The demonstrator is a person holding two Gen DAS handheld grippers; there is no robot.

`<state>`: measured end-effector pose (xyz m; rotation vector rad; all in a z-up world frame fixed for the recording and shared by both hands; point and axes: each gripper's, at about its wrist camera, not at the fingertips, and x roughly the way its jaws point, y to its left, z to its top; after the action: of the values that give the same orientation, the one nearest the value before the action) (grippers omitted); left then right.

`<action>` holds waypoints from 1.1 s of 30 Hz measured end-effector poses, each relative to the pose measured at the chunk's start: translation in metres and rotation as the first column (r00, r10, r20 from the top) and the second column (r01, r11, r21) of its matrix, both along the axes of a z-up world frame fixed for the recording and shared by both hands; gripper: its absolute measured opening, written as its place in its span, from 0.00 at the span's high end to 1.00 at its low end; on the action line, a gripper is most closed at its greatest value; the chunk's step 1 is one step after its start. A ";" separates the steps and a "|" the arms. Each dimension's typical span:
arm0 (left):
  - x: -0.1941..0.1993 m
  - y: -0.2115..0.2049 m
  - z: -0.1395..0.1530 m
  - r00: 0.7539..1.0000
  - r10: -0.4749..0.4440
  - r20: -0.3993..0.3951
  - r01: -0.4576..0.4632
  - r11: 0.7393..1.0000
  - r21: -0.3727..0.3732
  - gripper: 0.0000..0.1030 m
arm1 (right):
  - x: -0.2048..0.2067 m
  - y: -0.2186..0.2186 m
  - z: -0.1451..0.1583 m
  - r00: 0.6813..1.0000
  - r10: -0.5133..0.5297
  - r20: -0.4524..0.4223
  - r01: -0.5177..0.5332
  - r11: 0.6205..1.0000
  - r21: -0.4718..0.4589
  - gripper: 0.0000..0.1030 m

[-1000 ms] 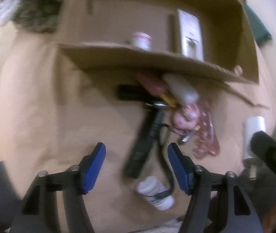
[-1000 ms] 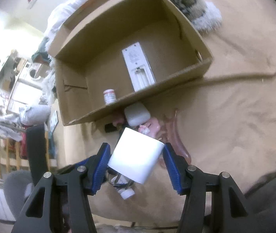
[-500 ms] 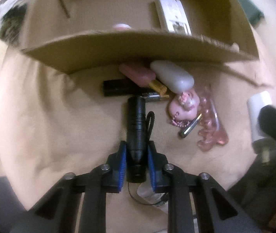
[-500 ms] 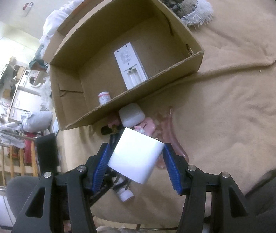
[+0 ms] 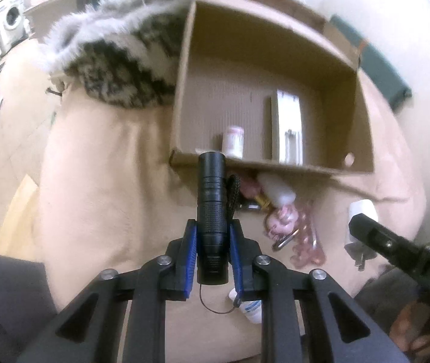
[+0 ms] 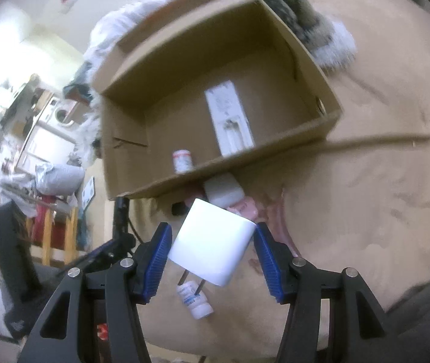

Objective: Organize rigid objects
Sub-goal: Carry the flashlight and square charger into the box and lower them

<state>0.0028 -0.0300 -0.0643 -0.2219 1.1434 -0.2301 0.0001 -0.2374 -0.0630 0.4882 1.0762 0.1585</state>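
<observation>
My left gripper is shut on a black flashlight, held above the tan cloth with its head toward the near wall of the cardboard box; its cord hangs below. My right gripper is shut on a white plug adapter, prongs pointing down. That adapter and the right gripper's finger show at the right of the left wrist view. Inside the box lie a white remote and a small pill bottle.
Against the box's near wall lie a pale case, a pink case, a pink charm with keyring and a pink strap. A white bottle lies near me. A furry blanket sits left of the box.
The left gripper closed on the flashlight, then lifted it off the cloth toward the box. The right gripper kept its hold on the adapter and hardly moved.
</observation>
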 end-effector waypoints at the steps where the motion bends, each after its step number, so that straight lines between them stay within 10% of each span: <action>1: 0.000 0.003 0.006 1.000 0.012 0.008 -0.012 1.000 -0.011 0.82 | -0.002 0.002 0.005 1.000 0.009 0.027 -0.009 1.000 -0.007 0.43; 20: 0.049 -0.010 0.074 0.984 0.003 0.180 -0.018 0.997 0.080 0.82 | 0.043 0.004 0.055 0.976 0.134 0.174 -0.105 0.980 -0.168 0.43; 33: 0.119 -0.040 0.048 0.986 -0.035 0.160 0.006 0.984 0.177 0.82 | 0.126 -0.015 0.025 0.982 0.138 0.126 -0.098 0.954 -0.284 0.43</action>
<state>0.1215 -0.0695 -0.0161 -0.0334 0.9973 -0.1608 0.1260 -0.2521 -0.0377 0.1573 0.9665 0.1437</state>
